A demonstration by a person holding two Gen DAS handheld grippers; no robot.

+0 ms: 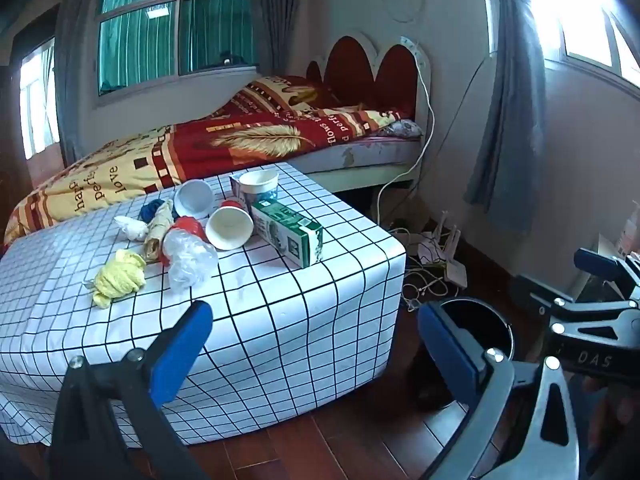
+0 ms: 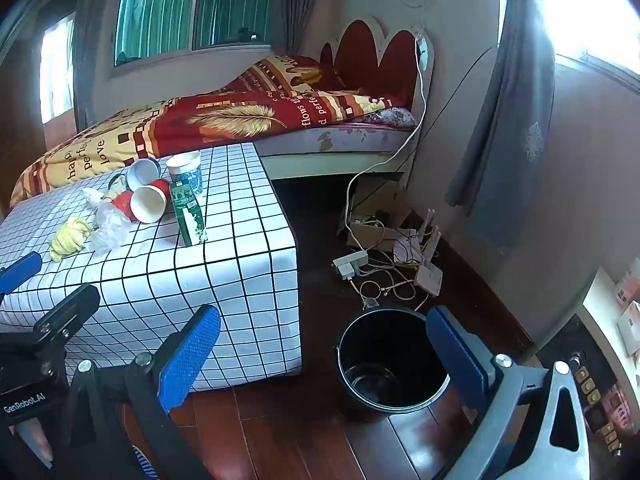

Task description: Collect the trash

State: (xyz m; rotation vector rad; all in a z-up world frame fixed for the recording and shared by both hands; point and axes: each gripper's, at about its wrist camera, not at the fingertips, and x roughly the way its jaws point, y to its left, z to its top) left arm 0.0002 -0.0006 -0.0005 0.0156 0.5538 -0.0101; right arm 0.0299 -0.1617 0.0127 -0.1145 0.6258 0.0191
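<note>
Bedroom; hand-held gripper (image 1: 316, 344) tilted downward, spread

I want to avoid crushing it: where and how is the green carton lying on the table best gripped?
Probably grip the green carton across its two long side faces, near the middle, coming from above. It lies flat on the checked tablecloth. Its near end is free, while a tipped red paper cup crowds its far end.

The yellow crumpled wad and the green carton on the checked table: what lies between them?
A crumpled clear plastic bag and a tipped paper cup lie between the yellow wad and the green carton, clearest in the left wrist view.
</note>
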